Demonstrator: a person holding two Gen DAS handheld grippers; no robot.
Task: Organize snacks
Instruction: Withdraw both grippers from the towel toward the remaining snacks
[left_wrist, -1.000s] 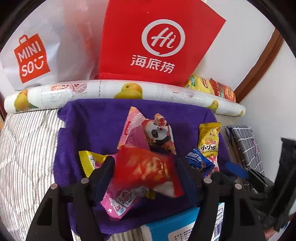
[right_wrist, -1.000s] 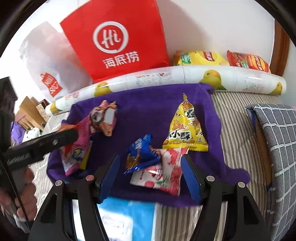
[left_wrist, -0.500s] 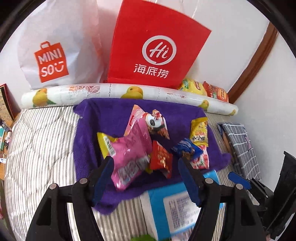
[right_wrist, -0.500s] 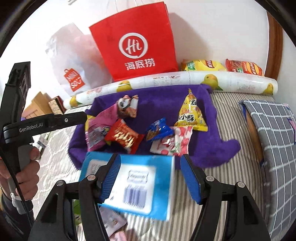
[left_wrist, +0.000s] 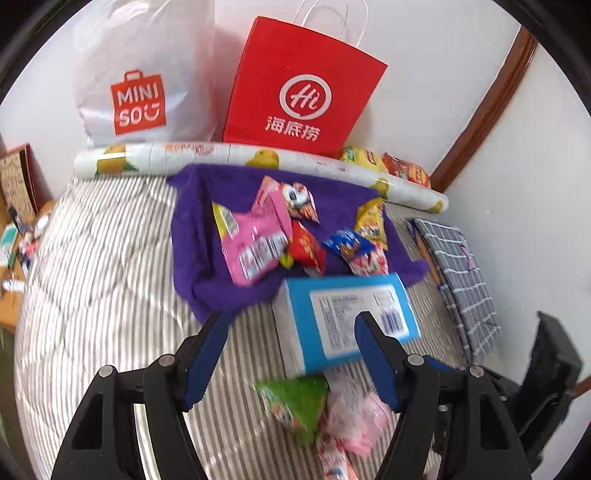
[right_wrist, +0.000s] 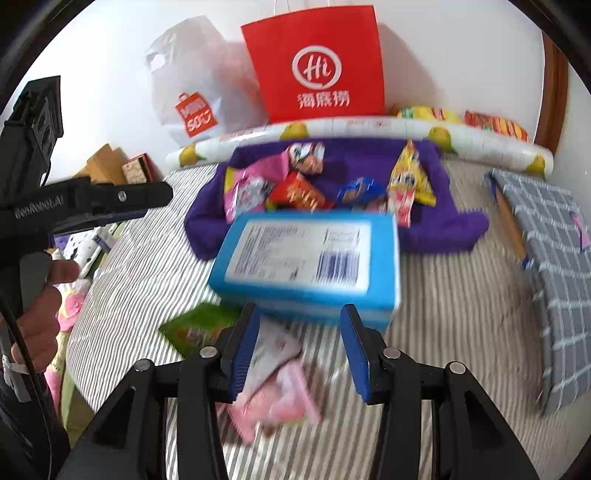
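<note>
Striped bed (left_wrist: 110, 266) spread with a purple towel (left_wrist: 195, 243) at the far middle, heaped with snacks: pink packet (left_wrist: 255, 236), red packet (left_wrist: 306, 247), blue packet (left_wrist: 347, 243), yellow packet (left_wrist: 371, 218), a panda-print packet (left_wrist: 299, 199) at the far edge. Just near of the towel, a blue box (left_wrist: 351, 314) with a white barcode label, lying flat on the bed. Nearer again, loose on the stripes — a green packet (left_wrist: 295, 402) and a pale pink packet (left_wrist: 354, 410), touching each other. Left gripper (left_wrist: 291, 354) hanging above the bed, jaws fairly wide apart, nothing between the pads; the box's near right corner seen behind its right finger. Right gripper (right_wrist: 297, 345) over the near packets, jaws closing, narrower than the left pair, pads not pressing on anything; pale pink packet (right_wrist: 273, 373) lying on the bed below the gap, green packet (right_wrist: 199, 328) to its left, blue box (right_wrist: 310, 254) just beyond the fingertips. In the right wrist view, a hand (right_wrist: 37, 317) at the left edge gripping the left gripper's handle. Far side: a rolled lemon-print mat (left_wrist: 258, 158) along the towel's far edge, a red paper bag (left_wrist: 303, 88) and a white plastic bag (left_wrist: 144, 74) standing behind it against the wall, two more snack bags (left_wrist: 384, 164) at the far right. Grey checked cloth (left_wrist: 458, 258) on the right of the bed.
</note>
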